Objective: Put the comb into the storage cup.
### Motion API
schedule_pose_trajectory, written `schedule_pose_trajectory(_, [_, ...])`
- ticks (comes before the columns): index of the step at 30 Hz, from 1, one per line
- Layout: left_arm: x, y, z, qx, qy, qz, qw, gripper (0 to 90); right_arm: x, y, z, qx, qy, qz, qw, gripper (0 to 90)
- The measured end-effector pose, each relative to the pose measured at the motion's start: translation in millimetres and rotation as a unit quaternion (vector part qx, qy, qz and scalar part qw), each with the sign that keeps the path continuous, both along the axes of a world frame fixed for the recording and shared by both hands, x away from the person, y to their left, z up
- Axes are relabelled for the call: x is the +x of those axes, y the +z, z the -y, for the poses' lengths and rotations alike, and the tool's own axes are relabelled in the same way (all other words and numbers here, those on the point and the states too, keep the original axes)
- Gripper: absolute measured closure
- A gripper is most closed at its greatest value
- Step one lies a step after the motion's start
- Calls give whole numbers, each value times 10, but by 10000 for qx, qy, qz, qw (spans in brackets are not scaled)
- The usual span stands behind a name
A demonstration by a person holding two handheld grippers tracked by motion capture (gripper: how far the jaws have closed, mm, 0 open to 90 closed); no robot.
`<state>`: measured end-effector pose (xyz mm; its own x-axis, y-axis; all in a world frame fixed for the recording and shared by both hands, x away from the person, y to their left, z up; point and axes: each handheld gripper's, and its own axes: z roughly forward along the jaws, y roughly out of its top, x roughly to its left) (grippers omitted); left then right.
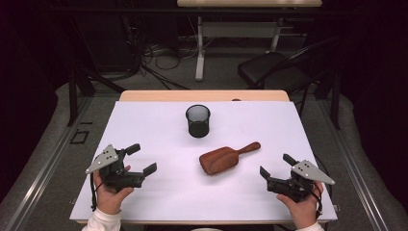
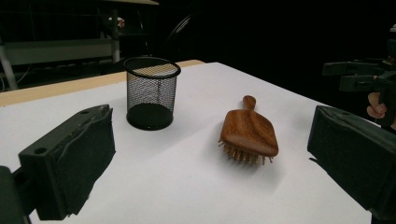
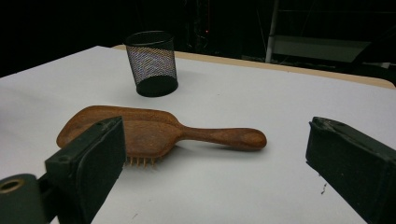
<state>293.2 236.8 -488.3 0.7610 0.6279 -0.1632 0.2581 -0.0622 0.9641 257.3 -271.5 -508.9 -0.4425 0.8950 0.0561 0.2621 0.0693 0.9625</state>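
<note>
Two hand-held grippers hover at the table's near edge, the left gripper [image 1: 143, 159] and the right gripper [image 1: 276, 166] both with jaws spread wide and empty. Between them, bristles down on the white sheet [image 1: 159, 202], lies a wooden hairbrush [image 1: 225, 158]; a black mesh cup [image 1: 197, 121] stands upright farther back.

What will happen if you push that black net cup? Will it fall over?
The mesh cup is see-through wire and empty, so it is probably light and would likely slide on the smooth white table. It stands taller than it is wide, so a push near the rim might tip it, and then it could roll.
</note>
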Motion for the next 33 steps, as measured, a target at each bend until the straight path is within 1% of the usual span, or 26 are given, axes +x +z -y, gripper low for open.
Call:
schedule_pose_trajectory(2, [8,-9,2,46,-30,-39,10000,7,4,-1,-5,11,19,-29,10000,50])
schedule_pose_trajectory(4, [1,-16,15,112,-9,1,9999,6,1,-5,-18,-19,9,-48,10000,49])
schedule_pose_trajectory(7, [-10,-17,33,142,-38,10,9999,5,-7,-7,-38,-70,117,-78,9999,38])
schedule_pose_trajectory(10, [-16,-23,41,198,7,9,9998,5,-23,-5,-61,-130,158,-79,9998,38])
schedule_pose_trajectory(13, [-13,-40,37,178,65,-26,9998,5,-27,-1,-69,-180,167,-73,9997,38])
schedule_pose_trajectory(15, [-15,-54,32,243,150,-67,9996,5,-11,-3,-70,-185,162,-64,9997,38])
schedule_pose_trajectory(17, [-23,-64,34,301,287,-55,9991,5,1,-8,-67,-217,148,-70,9996,38])
schedule_pose_trajectory(18, [-23,-64,34,301,287,-55,9991,5,9,-14,-68,-221,139,-78,9996,38])
schedule_pose_trajectory(19, [-36,-74,27,355,391,-71,9986,5,20,-20,-66,-210,124,-81,9997,38])
schedule_pose_trajectory(22, [-50,-83,13,449,477,-105,9978,5,60,-34,-57,-167,78,-150,9997,43])
schedule_pose_trajectory(23, [-51,-82,9,480,503,-112,9975,5,79,-41,-53,-188,62,-167,9997,49])
schedule_pose_trajectory(25, [-48,-80,12,473,585,-137,9971,6,107,-55,-52,-197,3,-252,9995,54])
schedule_pose_trajectory(26, [-41,-74,14,482,621,-156,9968,6,117,-56,-46,-237,-18,-321,9992,55])
schedule_pose_trajectory(27, [-29,-71,20,465,642,-178,9967,6,133,-63,-46,-274,-56,-320,9991,55])
schedule_pose_trajectory(29, [-15,-64,31,501,689,-227,9961,6,148,-58,-44,-345,-112,-349,9987,60])
schedule_pose_trajectory(30, [-7,-63,34,575,720,-251,9954,6,158,-52,-44,-364,-124,-376,9986,63])
schedule_pose_trajectory(33, [21,-56,48,659,828,-367,9937,6,178,-37,-51,-410,-176,-419,9981,63])
